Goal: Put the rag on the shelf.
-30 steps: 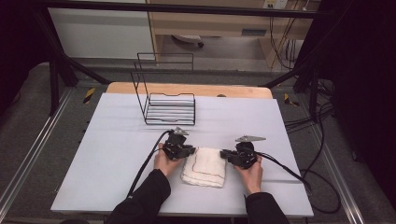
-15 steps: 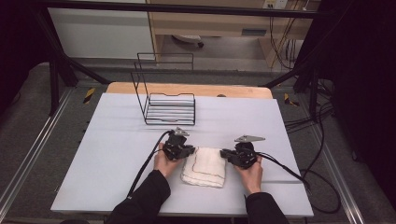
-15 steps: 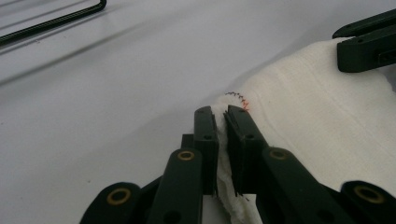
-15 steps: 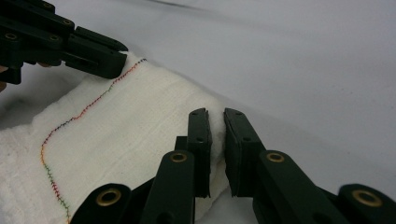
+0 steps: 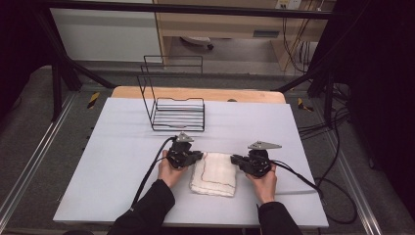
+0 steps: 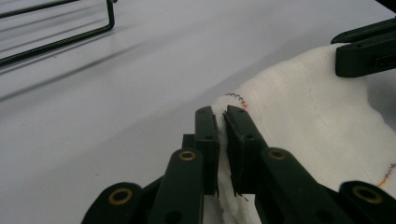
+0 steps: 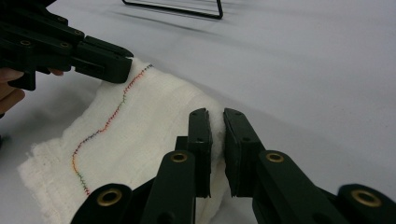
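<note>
Fingers [image 6: 205, 135] of both grippers pinch the white cloth's [image 5: 214, 172] opposite corners.

My jaws are black, with brass-coloured rivets. The folded cloth [image 5: 214, 174] is white gauze with a wavy stitched line running red, orange, green and blue. The table cover [image 5: 112, 161] is pale grey, the wire rack [image 5: 177, 113] black, the table edge behind it light wood.

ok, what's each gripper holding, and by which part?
Both hold the white cloth: left gripper pinches its left far corner, right gripper its right far edge.
</note>
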Motion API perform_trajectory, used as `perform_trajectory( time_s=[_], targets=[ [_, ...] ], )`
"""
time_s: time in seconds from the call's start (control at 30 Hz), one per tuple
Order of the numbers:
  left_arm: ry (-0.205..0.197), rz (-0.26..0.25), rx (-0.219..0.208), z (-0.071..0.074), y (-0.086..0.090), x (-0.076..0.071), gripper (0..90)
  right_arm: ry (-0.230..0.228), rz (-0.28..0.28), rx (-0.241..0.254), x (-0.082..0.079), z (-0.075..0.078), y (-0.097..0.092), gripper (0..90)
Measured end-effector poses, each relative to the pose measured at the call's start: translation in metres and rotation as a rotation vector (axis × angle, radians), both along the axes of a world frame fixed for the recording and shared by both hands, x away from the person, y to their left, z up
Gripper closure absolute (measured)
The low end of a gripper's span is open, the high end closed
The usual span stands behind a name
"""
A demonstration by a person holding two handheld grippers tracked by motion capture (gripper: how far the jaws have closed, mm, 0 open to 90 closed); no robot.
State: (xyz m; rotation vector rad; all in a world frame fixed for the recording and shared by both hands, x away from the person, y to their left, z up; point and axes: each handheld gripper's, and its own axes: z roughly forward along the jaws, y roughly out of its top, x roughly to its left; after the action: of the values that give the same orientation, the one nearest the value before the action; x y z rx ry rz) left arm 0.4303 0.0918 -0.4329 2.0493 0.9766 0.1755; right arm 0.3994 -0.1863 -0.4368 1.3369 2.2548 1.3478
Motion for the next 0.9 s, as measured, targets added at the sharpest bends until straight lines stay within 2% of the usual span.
perform_trajectory(
  time_s=[0.3,0.47,0.67,0.9],
  targets=[
    [-0.047,0.002,-0.049,0.010,0.007,-0.012,82.7,-0.059,0.008,0.008,-0.010,0.011,0.001,81.8],
    [-0.054,-0.001,-0.084,0.012,0.011,-0.018,82.6,-0.073,0.008,0.029,-0.015,0.015,0.000,81.7],
    [-0.083,-0.002,-0.086,0.017,0.013,-0.024,82.7,-0.095,0.016,0.027,-0.019,0.020,-0.001,81.8],
    [-0.098,0.003,-0.113,0.022,0.016,-0.030,82.8,-0.125,0.022,0.027,-0.025,0.028,0.001,81.9]
  ],
)
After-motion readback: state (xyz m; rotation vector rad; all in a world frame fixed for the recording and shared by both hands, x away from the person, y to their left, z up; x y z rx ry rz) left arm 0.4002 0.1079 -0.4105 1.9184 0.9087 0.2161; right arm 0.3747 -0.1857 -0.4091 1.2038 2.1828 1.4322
